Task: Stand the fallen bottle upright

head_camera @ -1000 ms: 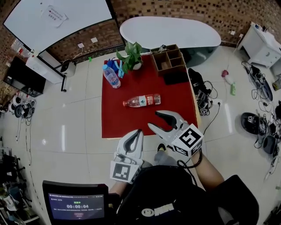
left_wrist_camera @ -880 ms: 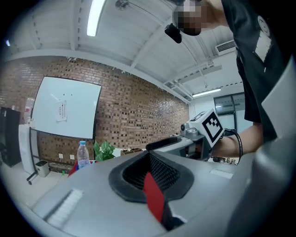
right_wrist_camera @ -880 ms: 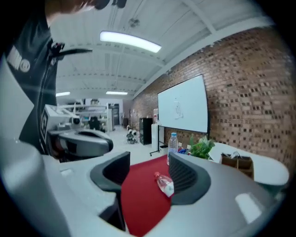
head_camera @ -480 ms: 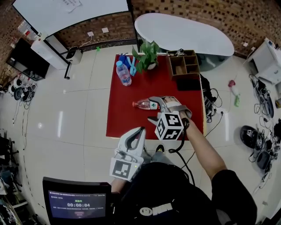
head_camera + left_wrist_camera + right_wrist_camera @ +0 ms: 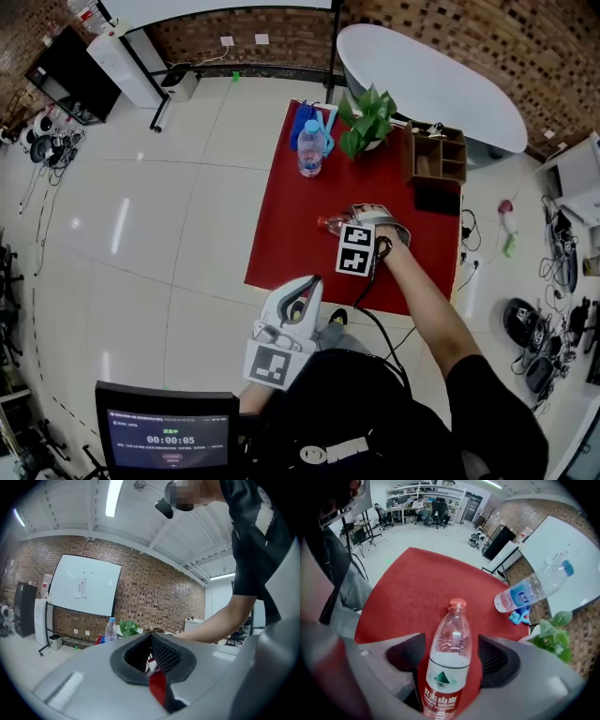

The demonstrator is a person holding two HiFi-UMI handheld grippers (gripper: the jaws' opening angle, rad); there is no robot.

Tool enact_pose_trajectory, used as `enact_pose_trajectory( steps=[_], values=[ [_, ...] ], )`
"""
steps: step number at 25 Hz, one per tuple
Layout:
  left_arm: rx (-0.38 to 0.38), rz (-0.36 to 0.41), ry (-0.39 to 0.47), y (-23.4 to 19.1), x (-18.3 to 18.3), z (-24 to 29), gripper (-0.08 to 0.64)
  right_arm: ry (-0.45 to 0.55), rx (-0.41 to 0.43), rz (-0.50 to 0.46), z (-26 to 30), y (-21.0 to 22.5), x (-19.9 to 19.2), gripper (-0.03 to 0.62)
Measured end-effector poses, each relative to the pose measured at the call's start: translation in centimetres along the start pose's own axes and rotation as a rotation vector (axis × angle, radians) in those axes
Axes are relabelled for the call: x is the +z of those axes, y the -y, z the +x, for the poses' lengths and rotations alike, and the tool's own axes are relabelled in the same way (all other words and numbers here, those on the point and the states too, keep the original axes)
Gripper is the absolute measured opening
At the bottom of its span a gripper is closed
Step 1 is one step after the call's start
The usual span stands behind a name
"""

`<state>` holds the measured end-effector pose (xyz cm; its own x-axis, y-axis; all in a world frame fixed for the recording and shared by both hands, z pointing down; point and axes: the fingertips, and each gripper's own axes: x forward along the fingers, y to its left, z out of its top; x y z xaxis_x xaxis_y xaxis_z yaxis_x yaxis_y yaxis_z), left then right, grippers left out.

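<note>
**Right claw spread wide around the fallen bottle**

Right gripper point(image 5: 364, 216) points steeply down at the red table point(image 5: 286, 239). Its jaws stand as wide as they go, one on each side of the fallen bottle point(image 5: 449, 660), and neither pad presses on it. The bottle lies flat on its side near the middle of the table. From the head view its long axis runs across the table, with the orange cap point(image 5: 457, 603) toward the left edge. In the right gripper view the cap points away from the camera and the red label sits down between the jaws.

Left gripper point(image 5: 302, 298) has its jaws pressed together with nothing in them. It hangs off the near edge of the table, close to the person's body.

Everything else is well apart at the far end:
- an upright bottle with a blue label point(image 5: 310, 150), with some blue thing point(image 5: 519, 616) just beside it
- a potted plant point(image 5: 367, 117)
- a wooden organizer box point(image 5: 437, 156) in the far corner, with a black item point(image 5: 438, 199) in front of it
</note>
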<state>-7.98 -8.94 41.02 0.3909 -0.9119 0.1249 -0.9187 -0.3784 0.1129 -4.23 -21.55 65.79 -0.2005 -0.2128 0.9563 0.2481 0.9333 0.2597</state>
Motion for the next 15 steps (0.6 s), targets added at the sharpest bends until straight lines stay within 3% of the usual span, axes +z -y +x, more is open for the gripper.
enact_pose_trajectory(
  steps=[8, 11, 15],
  values=[
    [0.021, -0.024, -0.002, -2.2, -0.8, -0.5, 0.008, -0.112, -0.030, -0.005, 3.0, 0.2, -0.5, 0.321],
    [0.012, -0.026, 0.007, -2.2, -0.5, -0.8, 0.008, -0.079, -0.052, 0.025, 2.2, 0.2, -0.3, 0.316],
    [-0.008, -0.018, 0.013, -1.6, -0.1, -0.8, 0.008, 0.043, -0.112, 0.148, -1.0, 1.9, 0.8, 0.316]
  ],
)
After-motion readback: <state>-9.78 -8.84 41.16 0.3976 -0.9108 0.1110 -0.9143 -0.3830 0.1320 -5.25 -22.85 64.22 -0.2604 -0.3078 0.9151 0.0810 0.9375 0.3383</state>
